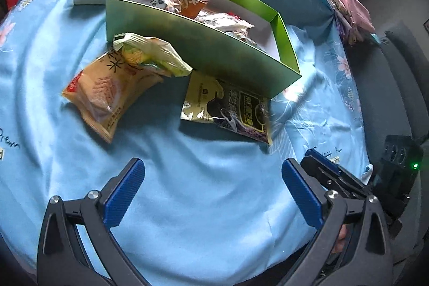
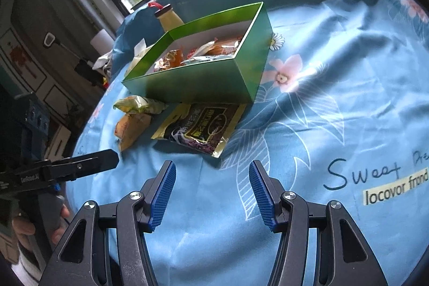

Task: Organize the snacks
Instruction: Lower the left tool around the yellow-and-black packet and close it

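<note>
A shiny green cardboard box (image 1: 187, 44) sits on the soft blue flowery cloth (image 1: 187, 205), with crinkly snack bags inside. Three more bags lie outside, at the box's 6 o'clock side: an orange one (image 1: 107, 98), a yellow-green one (image 1: 152, 55) and a dark flat one (image 1: 228, 109). The left gripper (image 1: 213, 192) is spread wide. The right gripper (image 2: 211, 195) is spread too. Both hold nothing.

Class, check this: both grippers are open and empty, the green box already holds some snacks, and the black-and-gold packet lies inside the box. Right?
Not quite. The black-and-gold packet lies outside the green box, on the blue cloth against its near wall, as the right wrist view shows. The rest holds.
</note>
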